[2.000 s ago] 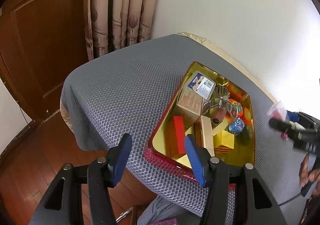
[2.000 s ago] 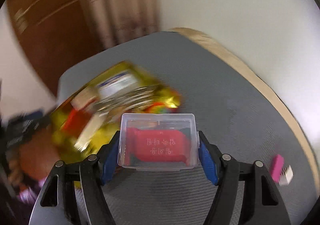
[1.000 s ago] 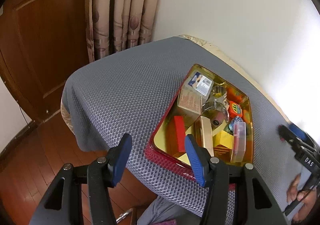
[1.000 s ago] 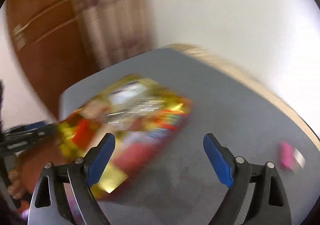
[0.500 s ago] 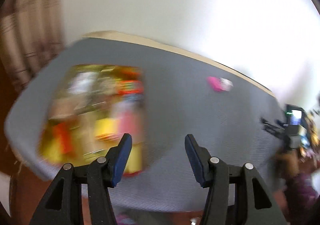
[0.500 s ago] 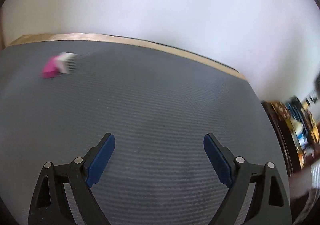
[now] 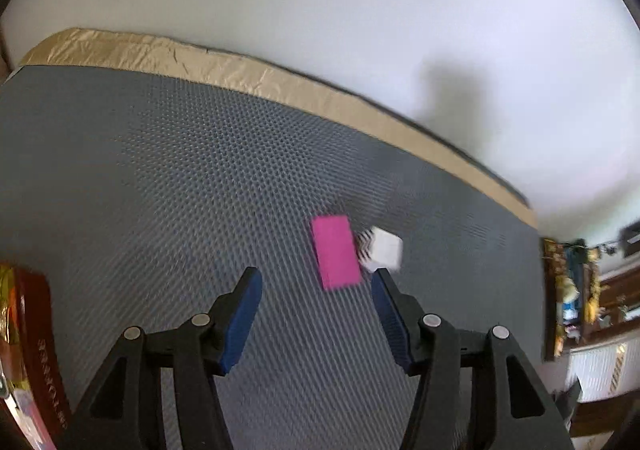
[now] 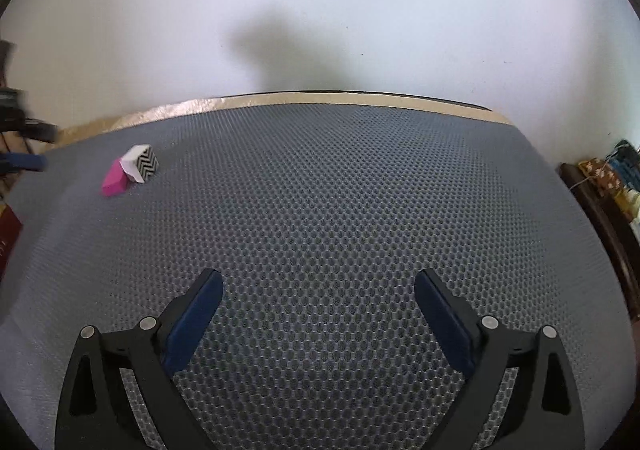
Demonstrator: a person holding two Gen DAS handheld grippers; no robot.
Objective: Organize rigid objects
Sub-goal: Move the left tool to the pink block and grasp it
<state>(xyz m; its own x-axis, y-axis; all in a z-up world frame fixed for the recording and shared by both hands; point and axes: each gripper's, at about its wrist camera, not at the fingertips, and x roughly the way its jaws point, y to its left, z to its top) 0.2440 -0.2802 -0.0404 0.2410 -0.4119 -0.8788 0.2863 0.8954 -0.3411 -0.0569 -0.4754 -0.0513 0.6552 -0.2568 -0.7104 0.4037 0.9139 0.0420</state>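
Observation:
A pink block (image 7: pixel 335 252) lies flat on the grey mesh mat (image 7: pixel 160 178), touching a white block with a zigzag pattern (image 7: pixel 382 249) on its right. My left gripper (image 7: pixel 316 282) is open and empty, just short of the pink block, which lies ahead between the fingers. Both blocks also show in the right wrist view, the pink one (image 8: pixel 113 180) and the white one (image 8: pixel 140 163), far to the left. My right gripper (image 8: pixel 318 288) is open wide and empty over bare mat (image 8: pixel 340 190). The red tin's corner (image 7: pixel 28 362) shows at the left edge.
A tan strip (image 7: pixel 248 70) borders the mat along the white wall. Dark furniture with clutter (image 7: pixel 576 290) stands beyond the table's right end. The left gripper's tip (image 8: pixel 24 162) shows at the left edge of the right wrist view.
My right gripper let go of the clear case into the tin and swung right over bare mat. My left gripper swung from the tin toward the pink and white blocks.

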